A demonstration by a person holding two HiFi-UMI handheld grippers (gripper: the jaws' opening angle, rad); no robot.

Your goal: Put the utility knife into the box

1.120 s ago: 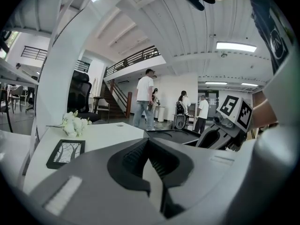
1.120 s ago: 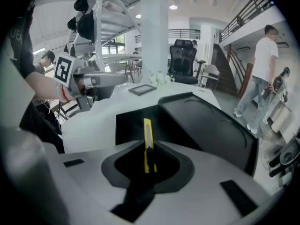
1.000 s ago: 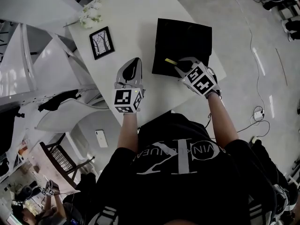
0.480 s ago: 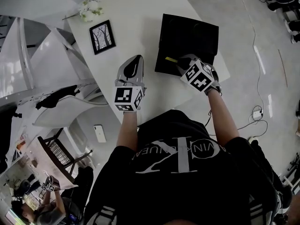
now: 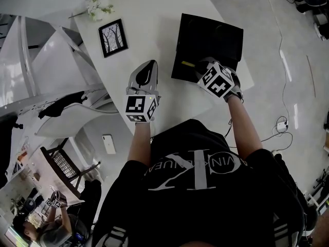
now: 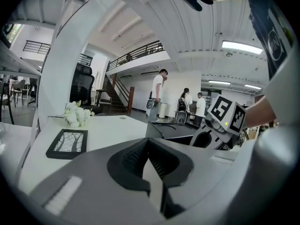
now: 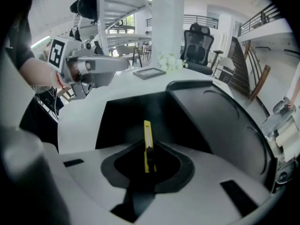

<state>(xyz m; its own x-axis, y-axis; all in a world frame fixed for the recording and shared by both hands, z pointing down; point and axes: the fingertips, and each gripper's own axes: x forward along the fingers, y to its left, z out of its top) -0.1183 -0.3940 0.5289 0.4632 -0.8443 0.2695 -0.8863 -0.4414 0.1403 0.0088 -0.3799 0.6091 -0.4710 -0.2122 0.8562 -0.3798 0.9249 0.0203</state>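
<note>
The open black box [image 5: 211, 40] lies on the white table [image 5: 154, 14], to the right. My right gripper [image 5: 196, 68] reaches over the box's near edge and is shut on a yellow utility knife [image 5: 187, 64]. In the right gripper view the utility knife [image 7: 147, 144] stands on edge between the jaws of my right gripper [image 7: 149, 157], its tip pointing out over the box's dark inside [image 7: 136, 111]. My left gripper [image 5: 149, 68] rests on the table left of the box, its jaws together with nothing held. In its own view my left gripper [image 6: 152, 165] faces the box [image 6: 173, 130].
A black picture frame [image 5: 112, 37] and white flowers [image 5: 100, 6] lie at the table's far left. The table's curved front edge [image 5: 169, 120] runs just under both grippers. A phone [image 5: 109, 144] lies lower left. Several people [image 6: 159, 95] stand far off.
My right gripper with the knife has edged slightly farther over the box's near edge. The left gripper has stayed put; the head camera shifted a little.
</note>
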